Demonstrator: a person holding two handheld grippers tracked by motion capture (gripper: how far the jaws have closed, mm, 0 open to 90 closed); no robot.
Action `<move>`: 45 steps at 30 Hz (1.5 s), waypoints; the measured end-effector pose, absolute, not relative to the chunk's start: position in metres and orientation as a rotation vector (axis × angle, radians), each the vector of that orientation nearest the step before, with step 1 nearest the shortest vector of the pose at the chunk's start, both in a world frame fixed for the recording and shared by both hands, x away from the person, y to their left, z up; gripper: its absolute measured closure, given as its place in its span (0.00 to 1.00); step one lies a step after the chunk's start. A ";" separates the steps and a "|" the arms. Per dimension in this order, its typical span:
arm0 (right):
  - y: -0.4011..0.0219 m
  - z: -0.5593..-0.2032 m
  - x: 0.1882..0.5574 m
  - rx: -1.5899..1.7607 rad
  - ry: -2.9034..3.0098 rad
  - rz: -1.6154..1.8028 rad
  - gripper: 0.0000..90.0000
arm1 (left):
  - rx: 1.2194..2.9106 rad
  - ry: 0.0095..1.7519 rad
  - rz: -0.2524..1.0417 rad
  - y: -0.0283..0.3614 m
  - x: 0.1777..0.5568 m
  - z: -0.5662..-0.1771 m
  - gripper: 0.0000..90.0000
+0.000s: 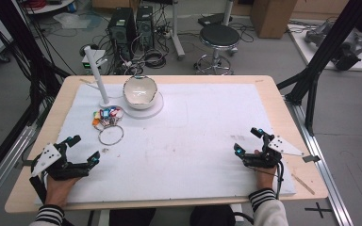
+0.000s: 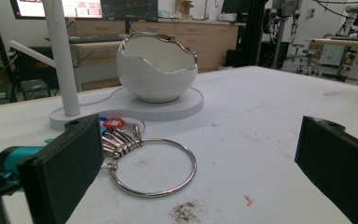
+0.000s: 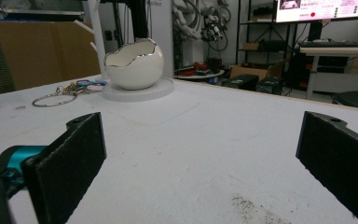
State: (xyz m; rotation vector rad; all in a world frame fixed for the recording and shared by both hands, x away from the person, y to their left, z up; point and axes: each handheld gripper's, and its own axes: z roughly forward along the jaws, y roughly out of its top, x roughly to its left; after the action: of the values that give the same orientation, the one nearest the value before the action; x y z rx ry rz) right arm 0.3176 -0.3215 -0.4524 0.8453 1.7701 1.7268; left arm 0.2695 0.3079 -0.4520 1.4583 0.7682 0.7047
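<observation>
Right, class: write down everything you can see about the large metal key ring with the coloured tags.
The large silvery metal key ring is a thin, shiny wire hoop lying flat on the white table cover. Small metal clips gather at its far-left side, carrying coloured plastic tags in red, blue, orange and pink. It lies just in front of the white stand base, ahead of the left gripper, untouched.

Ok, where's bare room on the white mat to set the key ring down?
Free: the wide middle and right of the mat, from the bowl across to the right tool. Crowded: the far-left corner, where key ring, tags, bowl and post cluster.
</observation>
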 end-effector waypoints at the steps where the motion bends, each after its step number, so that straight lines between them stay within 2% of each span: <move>1: -0.321 -0.452 0.318 0.845 1.770 1.727 0.01 | 1.458 0.769 0.705 0.308 0.269 -0.452 0.02; 24: -0.321 -0.452 0.318 0.836 1.774 1.721 0.01 | 1.482 0.783 0.687 0.310 0.273 -0.447 0.02; 45: -0.321 -0.452 0.318 0.836 1.774 1.719 0.01 | 1.800 0.727 0.585 0.295 0.320 -0.356 0.02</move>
State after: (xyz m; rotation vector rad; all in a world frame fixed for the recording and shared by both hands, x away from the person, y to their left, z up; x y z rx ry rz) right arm 0.3177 -0.3209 -0.4523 0.8360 1.7739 1.7189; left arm 0.3196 0.2950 -0.3563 1.8004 0.7269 0.5849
